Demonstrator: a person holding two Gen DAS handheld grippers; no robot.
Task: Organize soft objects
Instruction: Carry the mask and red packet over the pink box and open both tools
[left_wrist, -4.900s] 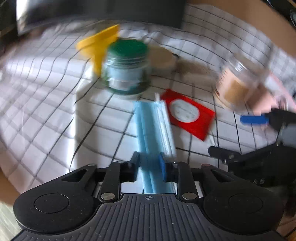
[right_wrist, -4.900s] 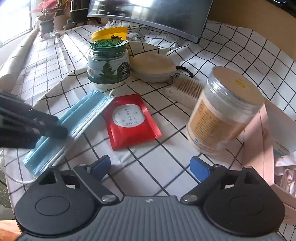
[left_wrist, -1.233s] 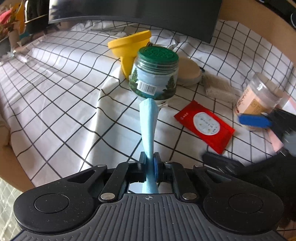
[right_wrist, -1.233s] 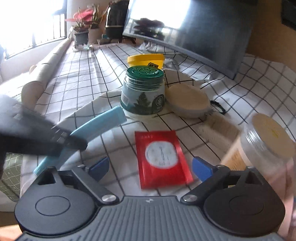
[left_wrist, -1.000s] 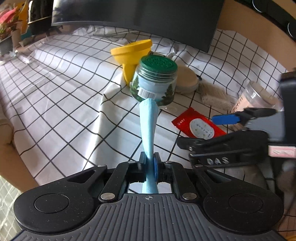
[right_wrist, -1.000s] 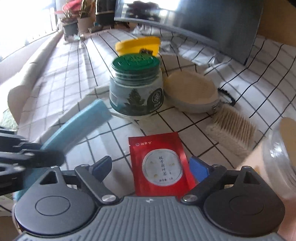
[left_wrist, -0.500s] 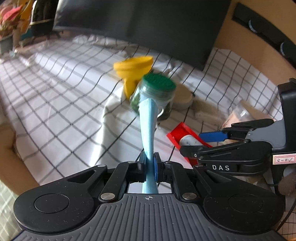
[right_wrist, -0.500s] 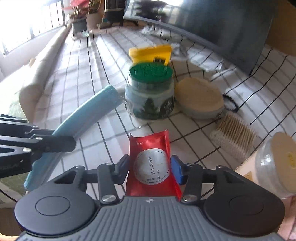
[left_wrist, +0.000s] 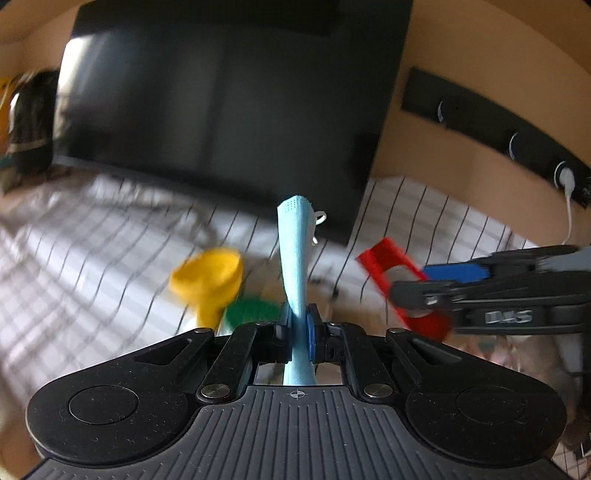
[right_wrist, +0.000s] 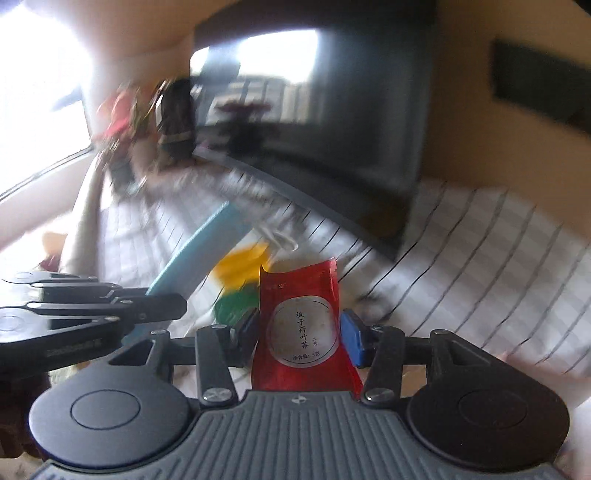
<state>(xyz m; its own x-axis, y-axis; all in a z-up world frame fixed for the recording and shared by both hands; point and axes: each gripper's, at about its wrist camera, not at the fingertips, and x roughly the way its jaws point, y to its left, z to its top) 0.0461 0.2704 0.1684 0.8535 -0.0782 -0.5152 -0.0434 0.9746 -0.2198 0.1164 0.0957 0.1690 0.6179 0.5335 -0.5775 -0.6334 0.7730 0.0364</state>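
Observation:
A folded light-blue face mask (left_wrist: 294, 258) stands up between the pads of my left gripper (left_wrist: 296, 325), which is shut on it; its white ear loop shows near the top. The same mask (right_wrist: 199, 251) slants up at the left of the right wrist view. My right gripper (right_wrist: 301, 332) is shut on a red tea packet (right_wrist: 301, 328) with a round white label, held upright above the table. In the left wrist view the packet (left_wrist: 399, 277) hangs at the right in the right gripper (left_wrist: 443, 291). Both views are blurred.
Below lie a checked white tablecloth (left_wrist: 92, 258), a yellow funnel (left_wrist: 208, 280) and a green-lidded jar (left_wrist: 251, 312). A large dark screen (left_wrist: 221, 110) stands behind the table against a tan wall. Potted plants (right_wrist: 125, 110) stand by the bright window.
Both grippers have risen well above the table with their loads. The right gripper closed on the red packet and lifted it off the cloth. The views now tilt up toward the screen.

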